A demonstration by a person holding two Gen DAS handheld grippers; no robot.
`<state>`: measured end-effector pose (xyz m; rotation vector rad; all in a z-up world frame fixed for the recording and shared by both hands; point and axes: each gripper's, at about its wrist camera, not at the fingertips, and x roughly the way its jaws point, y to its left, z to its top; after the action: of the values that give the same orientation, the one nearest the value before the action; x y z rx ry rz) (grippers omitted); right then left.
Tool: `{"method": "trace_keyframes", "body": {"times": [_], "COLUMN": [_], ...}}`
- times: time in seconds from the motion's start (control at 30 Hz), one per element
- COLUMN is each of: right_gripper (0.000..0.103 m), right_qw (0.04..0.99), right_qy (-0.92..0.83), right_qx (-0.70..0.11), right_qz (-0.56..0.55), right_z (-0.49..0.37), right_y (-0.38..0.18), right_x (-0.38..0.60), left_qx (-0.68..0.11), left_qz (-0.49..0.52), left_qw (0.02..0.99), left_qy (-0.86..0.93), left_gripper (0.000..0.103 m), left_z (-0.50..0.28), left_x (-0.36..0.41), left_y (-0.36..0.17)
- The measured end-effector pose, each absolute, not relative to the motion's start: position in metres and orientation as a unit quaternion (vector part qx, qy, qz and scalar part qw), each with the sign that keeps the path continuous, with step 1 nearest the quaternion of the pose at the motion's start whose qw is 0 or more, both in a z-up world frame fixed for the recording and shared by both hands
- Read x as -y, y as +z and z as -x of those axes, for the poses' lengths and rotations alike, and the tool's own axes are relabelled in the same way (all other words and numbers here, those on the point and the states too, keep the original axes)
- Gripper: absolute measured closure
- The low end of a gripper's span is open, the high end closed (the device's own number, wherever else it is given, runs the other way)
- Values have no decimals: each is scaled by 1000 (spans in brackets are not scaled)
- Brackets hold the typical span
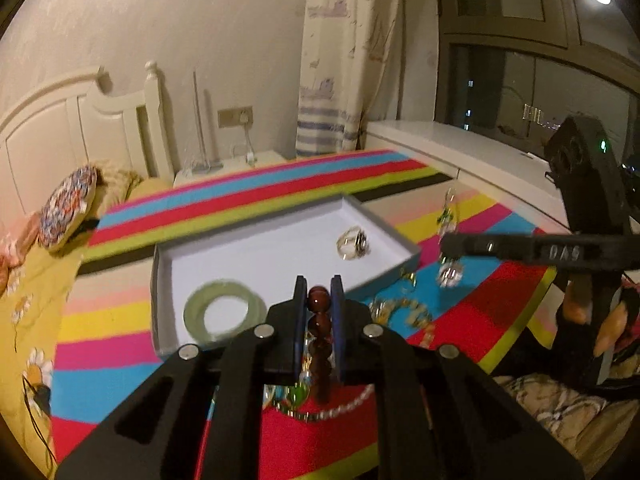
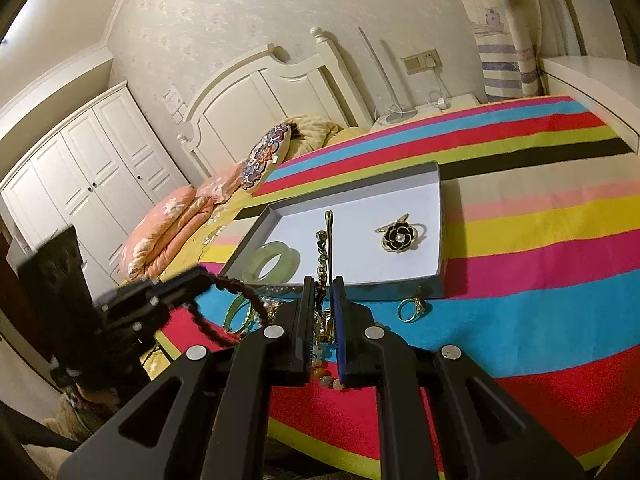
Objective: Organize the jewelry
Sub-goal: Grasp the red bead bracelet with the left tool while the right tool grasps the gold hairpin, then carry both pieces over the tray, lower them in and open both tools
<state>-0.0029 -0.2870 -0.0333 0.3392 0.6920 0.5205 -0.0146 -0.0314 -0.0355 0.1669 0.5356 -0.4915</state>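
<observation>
— Two grippers, one striped cloth. Where are we?

— A bedroom. The rainbow-striped blanket (image 2: 520, 240) covers the bed; behind it stand a white headboard (image 2: 260, 92), a white wardrobe (image 2: 92, 176) and a patterned curtain (image 1: 344, 60) beside a dark window (image 1: 532, 80). A round embroidered cushion (image 2: 266, 156) and a peach quilt (image 2: 168, 228) lie at the head of the bed.

— And the jewelry?

— One shallow white tray (image 2: 441, 216) sits on the blanket. Inside it I count two pieces lying flat: one pale green jade bangle (image 2: 272, 266) near the front corner, and one black flower ring (image 2: 400, 236) toward the far side, well apart from it.

— Outside the tray?

— One gold ring (image 2: 412, 310) just beside the tray's front wall, one green-and-gold bangle (image 2: 236, 316), plus a tangle of chains and beads too jumbled to count.

— The left gripper (image 1: 319, 308)?

— Pinched on a strand of dark red beads (image 1: 320, 320), lifted above the blanket just in front of the tray, with the strand running down between the fingers.

— The right gripper (image 2: 323, 312)?

— Clamped on a gold chain brooch with a pin (image 2: 326, 248), which sticks up past the fingertips over the tray's near edge.
</observation>
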Motion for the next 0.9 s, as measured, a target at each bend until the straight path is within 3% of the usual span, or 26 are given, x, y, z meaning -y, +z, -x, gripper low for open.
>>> {"method": "trace_keyframes", "body": {"times": [0.37,0.9], "right_gripper": [93,93], "right_qw": [898,875], "right_qy": [248,246], "right_qx": [-336,-402], "right_qz": [-140,-106], "right_z": [-7,-90], "right_y": [-32,-56], "right_x": [278,232], "left_qx": [-240,-291], "left_qz": [-108,-141], "left_qw": [937,927], "left_qy": [-230,-189], "left_gripper": [92,92], "left_z": [-12,-103], "left_x": [45,74], "left_y": [1,-20]}}
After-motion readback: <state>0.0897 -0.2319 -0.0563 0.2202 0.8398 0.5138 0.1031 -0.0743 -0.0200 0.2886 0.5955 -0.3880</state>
